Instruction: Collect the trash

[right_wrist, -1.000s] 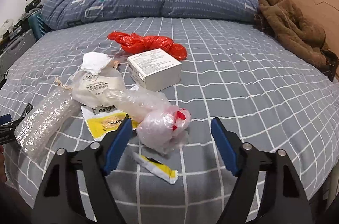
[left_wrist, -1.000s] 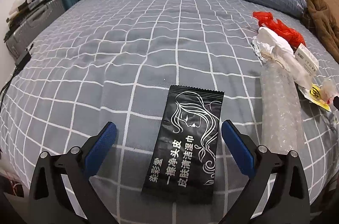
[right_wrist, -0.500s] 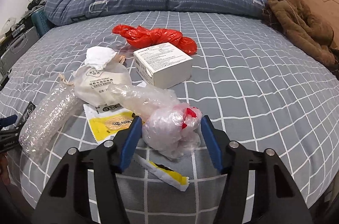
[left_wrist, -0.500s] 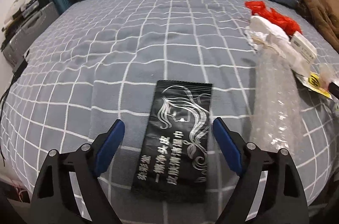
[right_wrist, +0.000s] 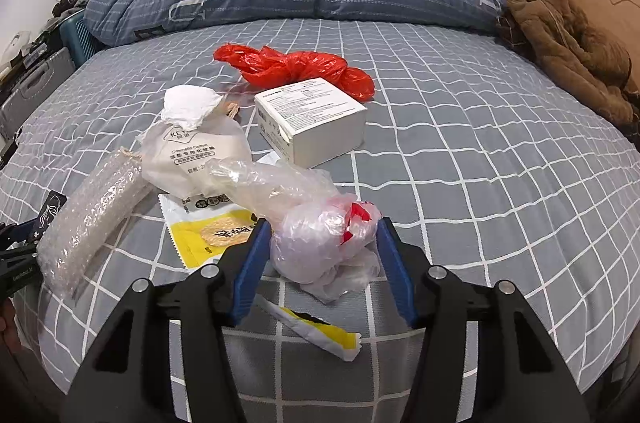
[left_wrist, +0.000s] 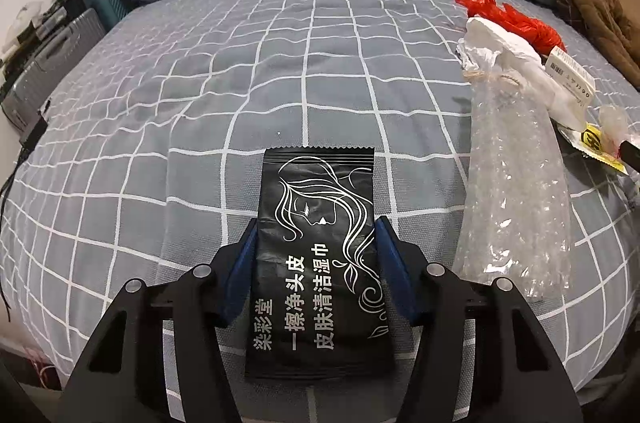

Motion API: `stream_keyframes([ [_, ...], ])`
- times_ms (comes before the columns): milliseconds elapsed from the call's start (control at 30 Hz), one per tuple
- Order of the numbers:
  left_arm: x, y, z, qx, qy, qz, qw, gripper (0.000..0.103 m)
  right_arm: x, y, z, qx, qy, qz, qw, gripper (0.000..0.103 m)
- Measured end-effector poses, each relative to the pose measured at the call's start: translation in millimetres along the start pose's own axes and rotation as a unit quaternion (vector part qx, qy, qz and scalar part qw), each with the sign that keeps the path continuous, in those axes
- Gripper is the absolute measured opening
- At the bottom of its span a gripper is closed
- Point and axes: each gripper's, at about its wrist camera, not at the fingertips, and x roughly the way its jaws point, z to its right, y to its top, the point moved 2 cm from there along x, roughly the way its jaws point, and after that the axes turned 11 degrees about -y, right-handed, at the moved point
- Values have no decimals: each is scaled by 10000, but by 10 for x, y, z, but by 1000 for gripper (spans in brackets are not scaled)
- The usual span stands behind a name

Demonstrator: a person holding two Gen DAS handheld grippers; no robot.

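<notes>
My bed (right_wrist: 480, 151), in grey checked cloth, carries the trash. A white cardboard box (right_wrist: 316, 119) sits shut behind a crinkly clear plastic bag (right_wrist: 320, 243), which my right tool (right_wrist: 320, 255) is closing around. My left tool (left_wrist: 316, 263) is closing on a flat, glossy black wipe sachet (left_wrist: 316, 243).

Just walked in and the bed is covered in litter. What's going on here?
A person is collecting trash off the bed with a handheld tool in each hand. The left tool is closing on a black wipe packet, its pads at the packet's edges. The right tool is closing around a crumpled clear plastic bag. Bubble wrap, a white box and a red bag lie nearby.
</notes>
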Motion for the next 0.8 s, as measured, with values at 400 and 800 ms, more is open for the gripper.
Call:
stream_keyframes([
  [400, -117, 62, 3, -91, -152, 50, 9998, 42, -211, 82, -2, 59, 17, 241, 9997, 51],
  [800, -647, 195, 156, -80, -280, 575, 9979, 42, -716, 249, -8, 127, 112, 628, 9979, 51],
])
